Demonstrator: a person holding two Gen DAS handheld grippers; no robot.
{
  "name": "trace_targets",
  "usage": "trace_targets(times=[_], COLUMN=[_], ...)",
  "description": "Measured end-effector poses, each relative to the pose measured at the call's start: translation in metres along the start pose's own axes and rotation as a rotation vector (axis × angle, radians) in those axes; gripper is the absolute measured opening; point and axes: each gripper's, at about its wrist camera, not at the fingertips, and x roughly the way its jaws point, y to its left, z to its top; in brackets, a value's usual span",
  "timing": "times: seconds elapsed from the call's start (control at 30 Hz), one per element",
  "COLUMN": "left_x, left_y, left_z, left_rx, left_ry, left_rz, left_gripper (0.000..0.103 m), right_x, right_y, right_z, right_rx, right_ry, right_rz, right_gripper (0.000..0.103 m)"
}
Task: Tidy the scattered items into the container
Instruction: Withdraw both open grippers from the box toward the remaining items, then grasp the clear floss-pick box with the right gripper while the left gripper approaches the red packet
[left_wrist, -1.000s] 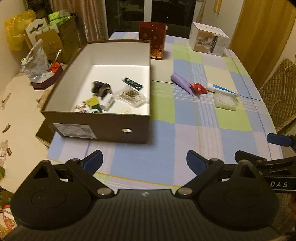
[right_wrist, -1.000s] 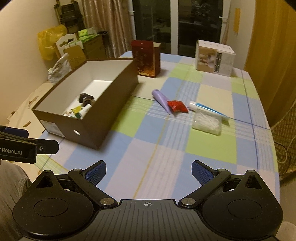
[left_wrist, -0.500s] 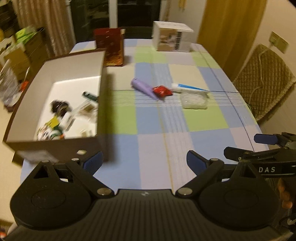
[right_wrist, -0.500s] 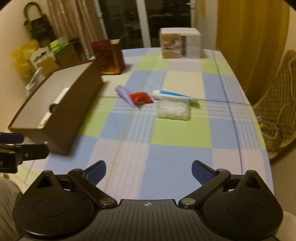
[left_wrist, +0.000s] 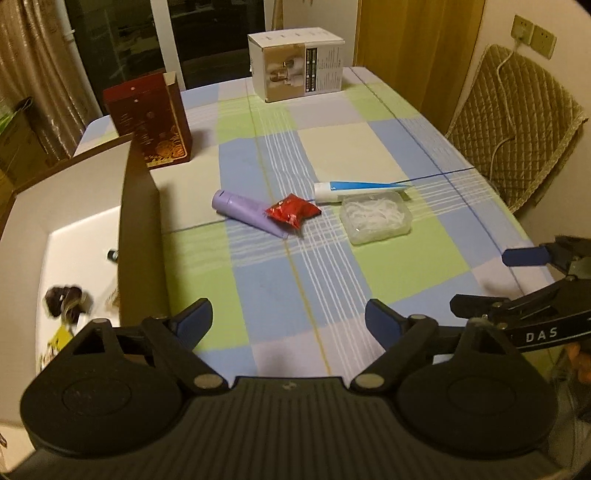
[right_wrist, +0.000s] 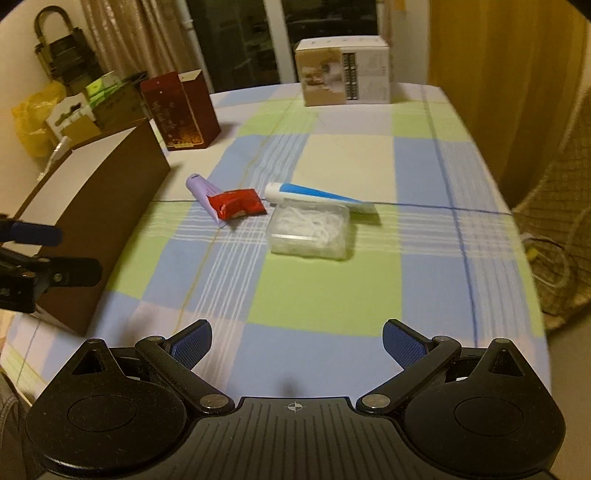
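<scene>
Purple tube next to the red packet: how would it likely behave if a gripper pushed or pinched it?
The purple tube has a round capped end, so a sideways push would probably roll it. Its flat crimped tail lies under the red packet, so moving it would likely drag the packet. The body looks like soft plastic, probably yielding to a pinch.

Left gripper (left_wrist: 288, 321) — jaws spread wide, nothing between them, pointing toward 12 o'clock. Right gripper (right_wrist: 297, 341) — likewise wide apart and empty, sitting at the left one's 3 o'clock, both held level.
</scene>
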Motion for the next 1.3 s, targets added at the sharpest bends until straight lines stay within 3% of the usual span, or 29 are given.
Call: trace_targets(times=[0.23, 0.43, 0.67, 0.8, 0.83, 0.87, 0.93, 1.07, 1.23, 1.3], left_x=[0.041, 0.065, 0.082, 0.087, 0.088, 0.088, 0.09, 0.092, 0.093, 0.093], left_y=[0.007, 0.012, 0.019, 0.024, 0.025, 0.027, 0.029, 0.032, 0.032, 0.032], left_z=[0.023, 0.027, 0.032, 0.035, 0.035, 0.036, 0.036, 0.037, 0.035, 0.035], left_rx=[-0.007, -0.025, -0.015, -0.01, -0.008, -0.006, -0.006, -0.008, 0.01, 0.015], left_ry=[0.038, 0.067, 0.088, 0.086, 0.085, 0.085, 0.082, 0.081, 0.079, 0.079], left_rz=[0.001, -0.008, 0.001, 0.006, 0.009, 0.01, 0.008, 0.001, -0.007, -0.005], left_gripper=[0.087, 0.087, 0.087, 0.087, 0.087, 0.087, 0.087, 0.087, 0.087, 0.087], right_x=[0.055, 0.104, 0.135, 0.144, 0.144, 0.144, 0.141, 0.133, 0.122, 0.121], right_y=[-0.022, -0.048, -0.056, -0.045, -0.041, -0.038, -0.032, -0.014, 0.005, 0.009], right_z=[0.025, 0.039, 0.066, 0.065, 0.062, 0.06, 0.056, 0.04, 0.021, 0.02], right_rx=[-0.282, -0.425, -0.506, -0.605, -0.639, -0.671, -0.704, -0.771, -0.793, -0.788], right_ry=[0.066, 0.155, 0.114, 0.092, 0.082, 0.074, 0.072, 0.105, 0.152, 0.139], right_rz=[0.094, 0.16, 0.189, 0.187, 0.186, 0.192, 0.202, 0.195, 0.184, 0.181], right_gripper=[0.103, 0.103, 0.103, 0.103, 0.1, 0.085, 0.075, 0.066, 0.066, 0.073])
